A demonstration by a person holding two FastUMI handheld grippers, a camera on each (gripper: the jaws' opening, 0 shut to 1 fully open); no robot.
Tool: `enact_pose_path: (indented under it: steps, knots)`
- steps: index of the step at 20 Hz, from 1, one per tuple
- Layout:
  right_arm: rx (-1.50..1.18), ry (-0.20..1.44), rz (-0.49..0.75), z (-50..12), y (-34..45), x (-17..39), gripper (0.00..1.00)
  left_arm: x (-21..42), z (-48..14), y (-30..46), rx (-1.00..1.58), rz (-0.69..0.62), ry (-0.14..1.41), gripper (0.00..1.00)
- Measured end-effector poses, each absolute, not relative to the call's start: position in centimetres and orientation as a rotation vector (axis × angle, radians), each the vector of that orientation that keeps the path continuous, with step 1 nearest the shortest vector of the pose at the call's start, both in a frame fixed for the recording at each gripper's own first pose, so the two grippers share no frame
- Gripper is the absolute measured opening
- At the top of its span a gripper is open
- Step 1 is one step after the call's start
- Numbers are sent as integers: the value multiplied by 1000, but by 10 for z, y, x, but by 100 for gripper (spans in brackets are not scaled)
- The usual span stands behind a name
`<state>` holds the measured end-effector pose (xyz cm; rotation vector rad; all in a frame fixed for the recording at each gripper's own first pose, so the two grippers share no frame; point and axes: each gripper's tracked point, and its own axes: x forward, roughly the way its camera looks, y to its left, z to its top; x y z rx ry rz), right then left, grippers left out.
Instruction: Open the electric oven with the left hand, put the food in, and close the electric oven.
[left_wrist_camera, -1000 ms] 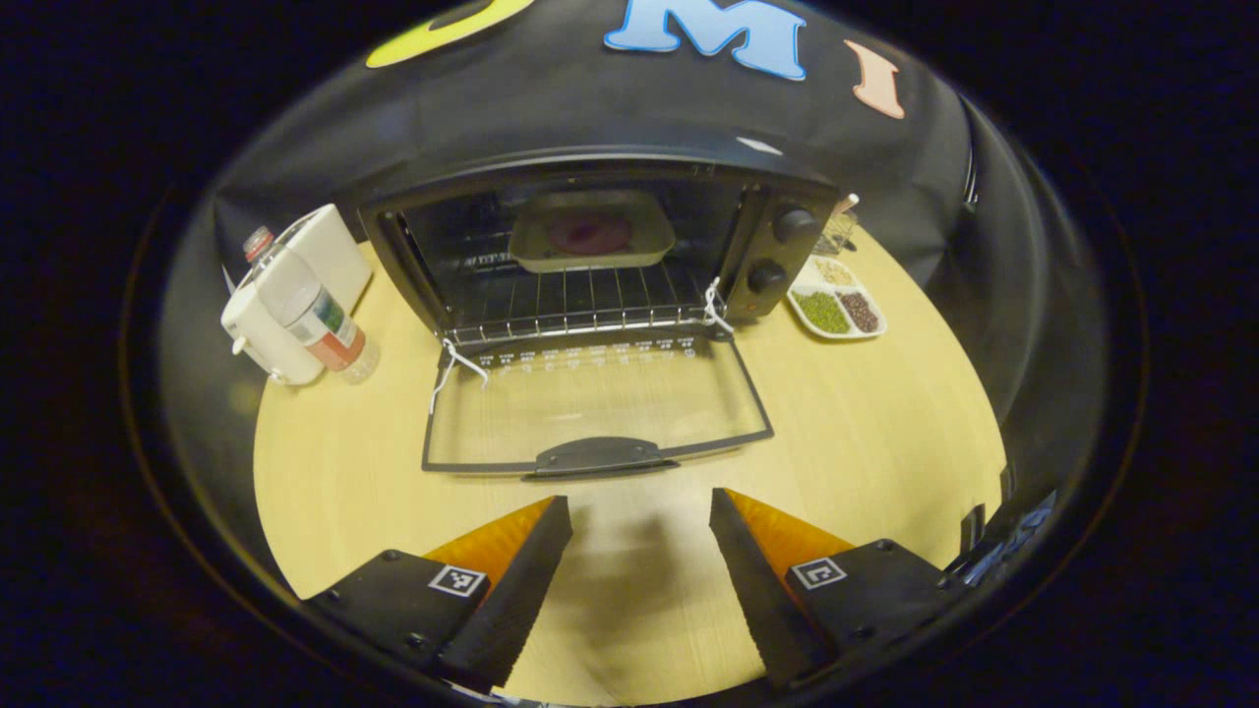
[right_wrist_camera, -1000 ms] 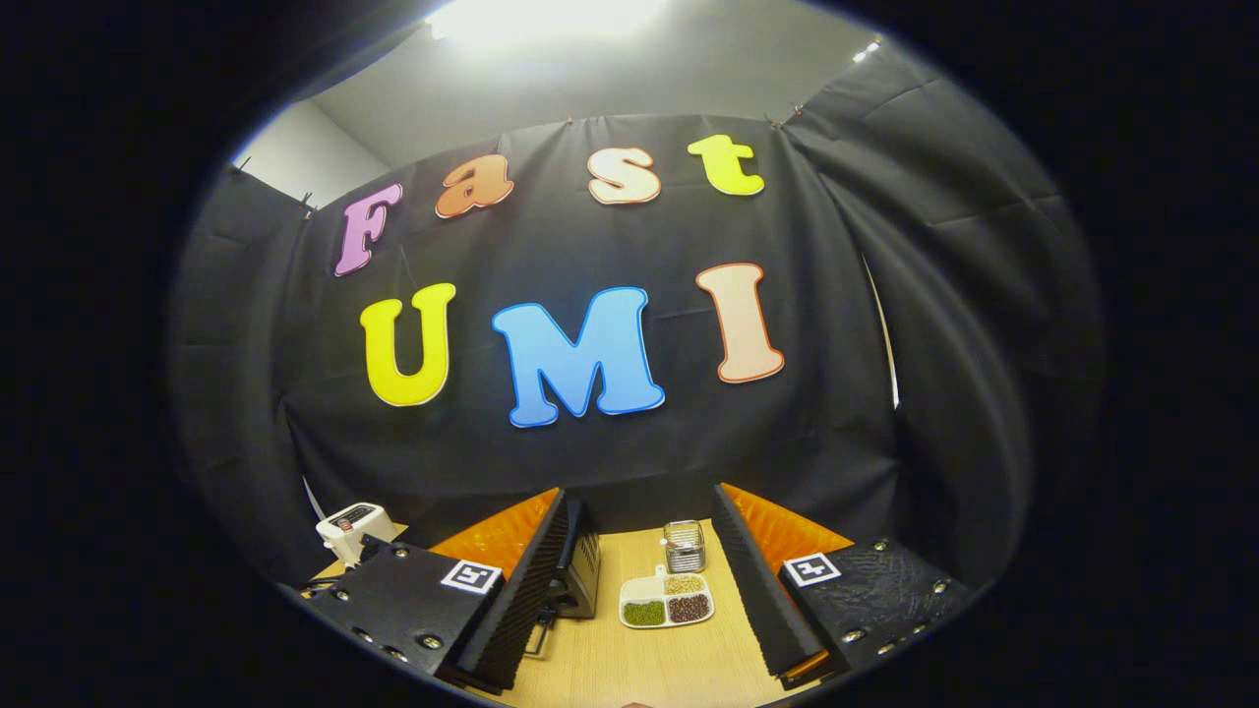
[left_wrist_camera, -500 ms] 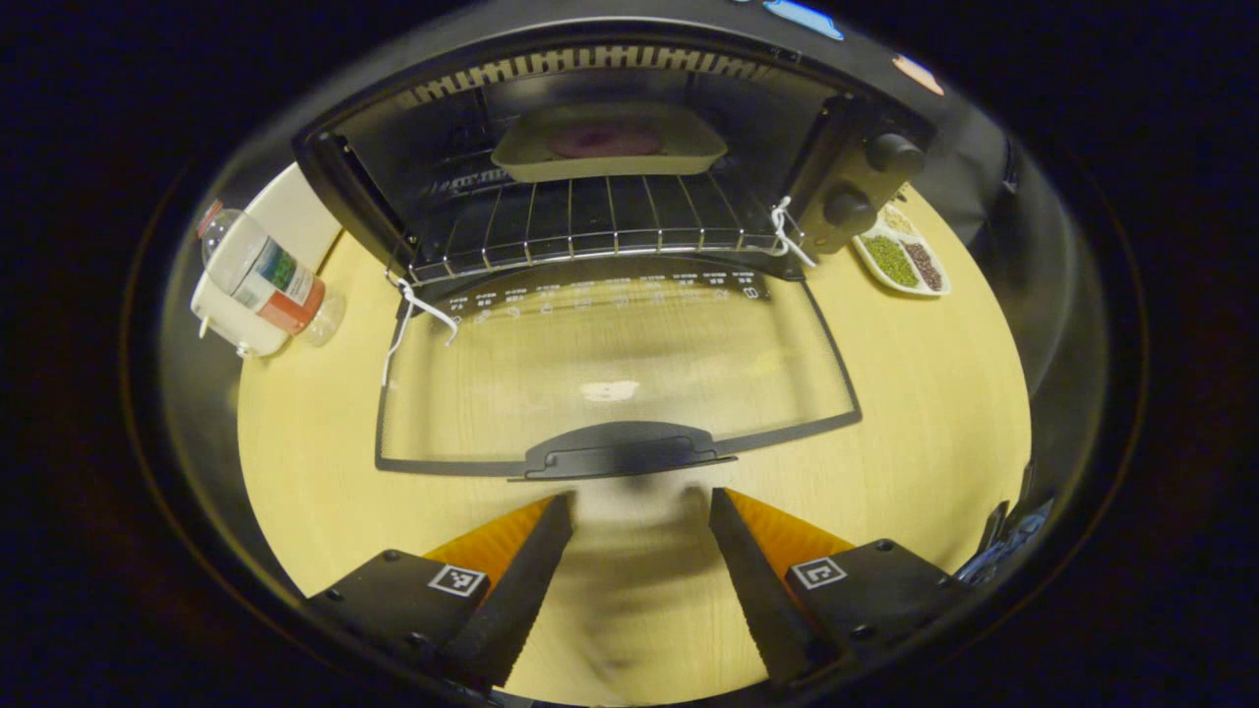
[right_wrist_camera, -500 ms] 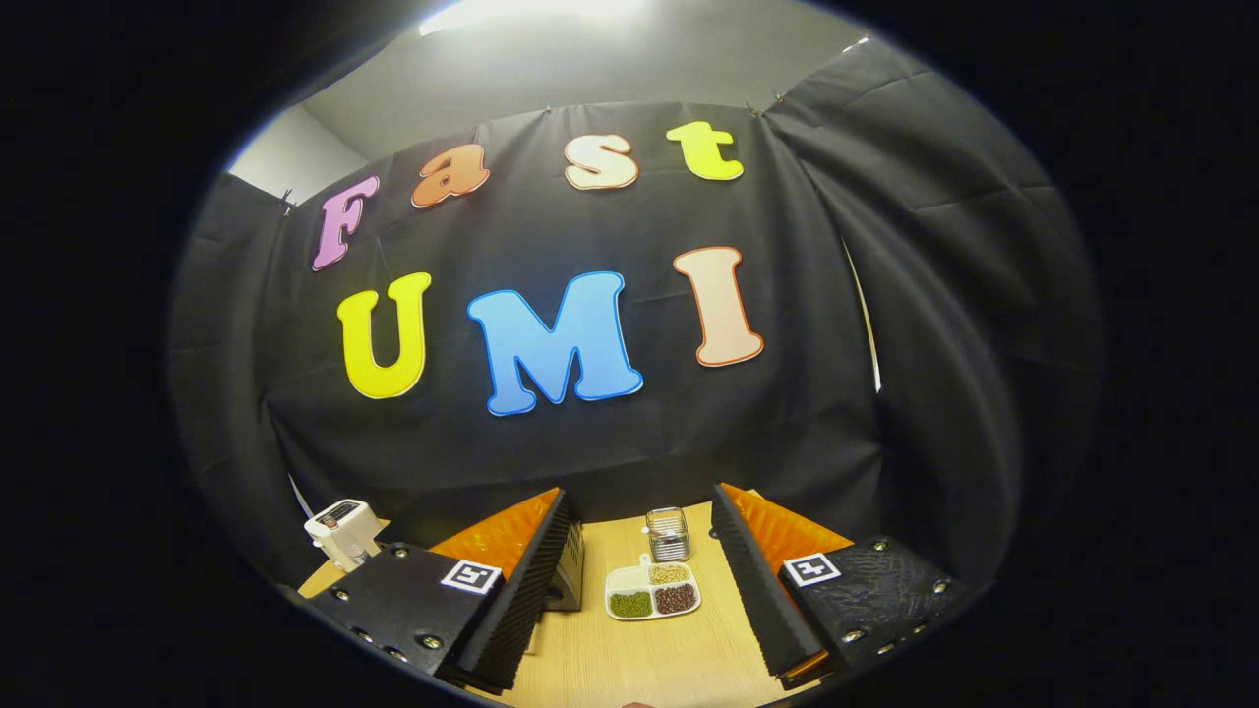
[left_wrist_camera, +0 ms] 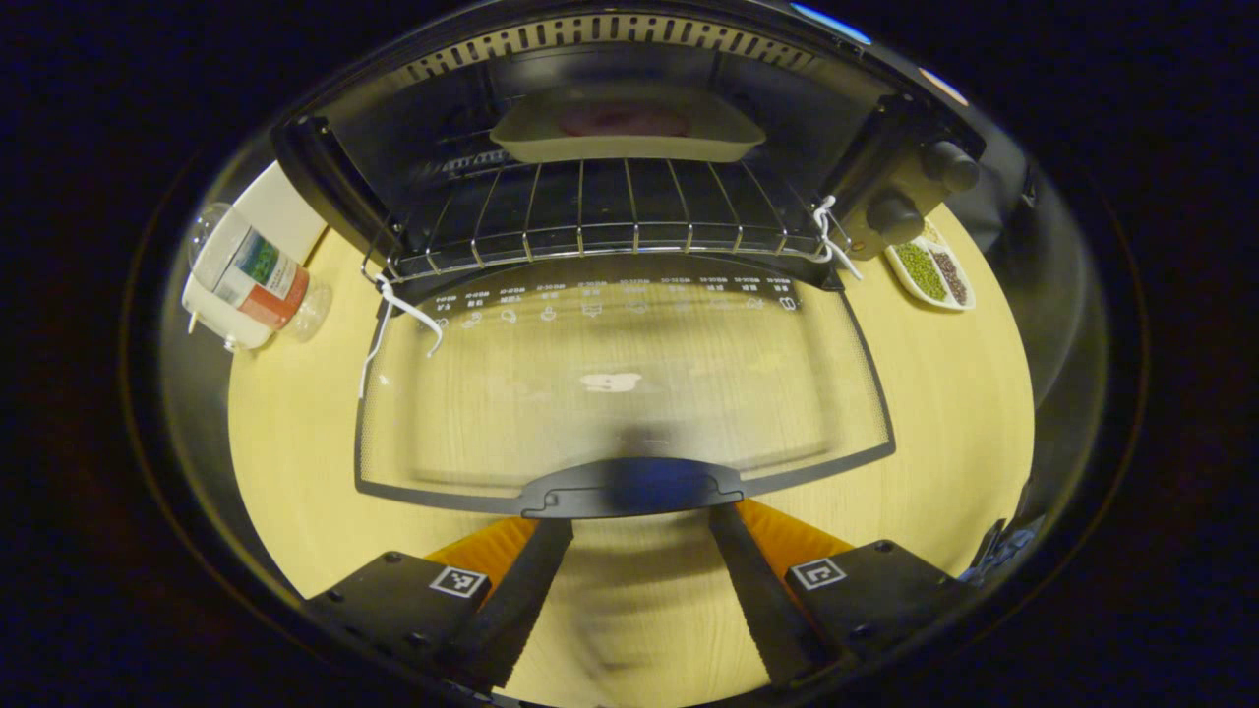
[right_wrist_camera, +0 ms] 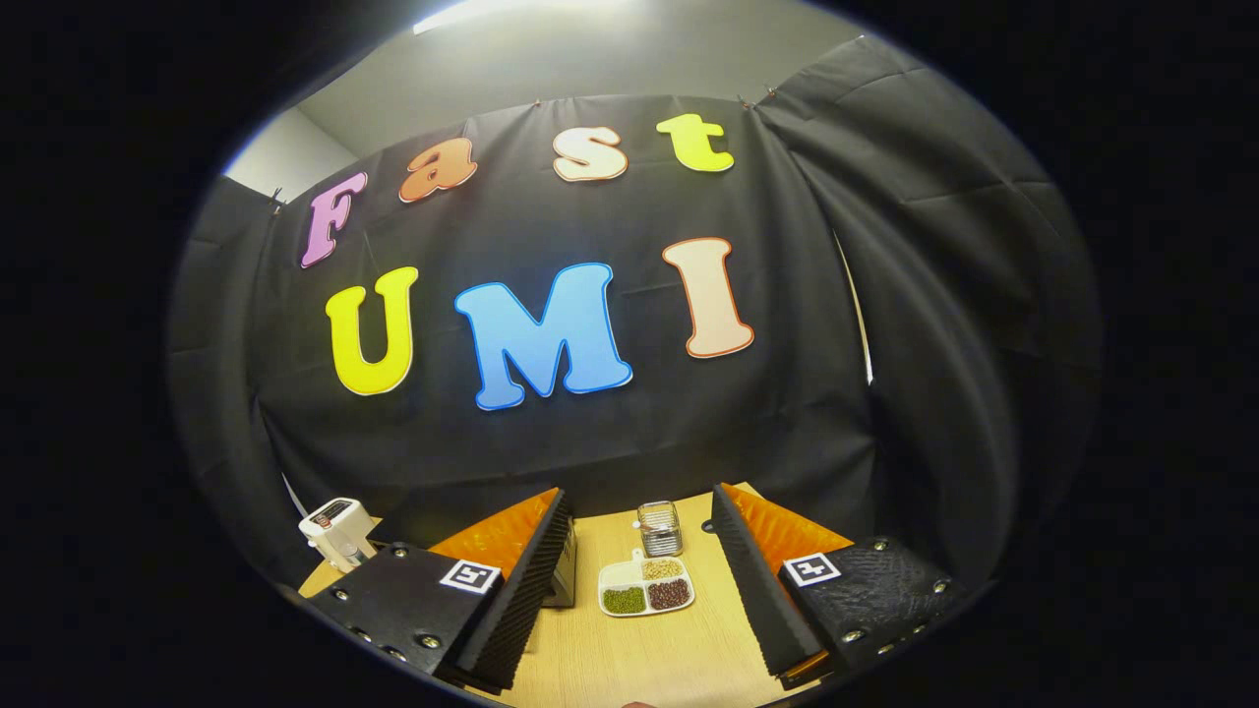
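Note:
In the left gripper view the black electric oven (left_wrist_camera: 610,34) stands open, its glass door (left_wrist_camera: 629,383) lying flat on the wooden table. A pale tray (left_wrist_camera: 708,138) with dark red food (left_wrist_camera: 625,120) sits deep inside on the wire rack (left_wrist_camera: 610,221). My left gripper (left_wrist_camera: 637,523) is open, its fingertips right at the door's handle (left_wrist_camera: 629,489) and partly hidden under it. In the right gripper view my right gripper (right_wrist_camera: 637,506) hangs open and holds nothing, aimed at the booth wall. A corner of the oven (right_wrist_camera: 566,587) peeks out beside its left finger.
Left of the oven lie a plastic bottle (left_wrist_camera: 251,280) and a white appliance (left_wrist_camera: 285,202). To the right of the oven sits a divided dish of beans (left_wrist_camera: 929,273), seen with a small wire holder (right_wrist_camera: 659,528) behind it. The oven's knobs (left_wrist_camera: 946,165) face right.
My left gripper moved forward and down toward the open door, so its fingertips now reach the handle. The right gripper drifted slightly, still open.

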<state>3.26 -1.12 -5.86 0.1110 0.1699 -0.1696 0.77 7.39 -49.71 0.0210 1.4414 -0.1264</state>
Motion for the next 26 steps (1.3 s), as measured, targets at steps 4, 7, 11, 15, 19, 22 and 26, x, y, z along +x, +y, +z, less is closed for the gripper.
enact_pose_path:
  steps: [4, 7, 11, 15, 19, 22, 26]
  knots:
    - [116, 173, -153, -62, -5, 32, 89, 8, -484, 73, 19, -131, 1405, 100]
    - [118, 168, -130, -57, 5, 36, 89, 7, -470, 74, 8, -142, 1372, 100]
    - [125, 163, -97, -55, 16, 36, 89, 8, -456, 74, -2, -144, 1334, 100]
    - [135, 155, -83, -53, 16, 38, 89, 10, -443, 74, 3, -139, 1300, 100]
    - [162, 164, -80, -57, 13, 34, 89, 15, -435, 79, 37, -127, 1256, 97]
    - [171, 172, -87, -63, 9, 33, 89, 22, -429, 80, 45, -121, 1231, 96]
    - [181, 174, -97, -66, 6, 30, 89, 28, -424, 82, 52, -117, 1218, 97]
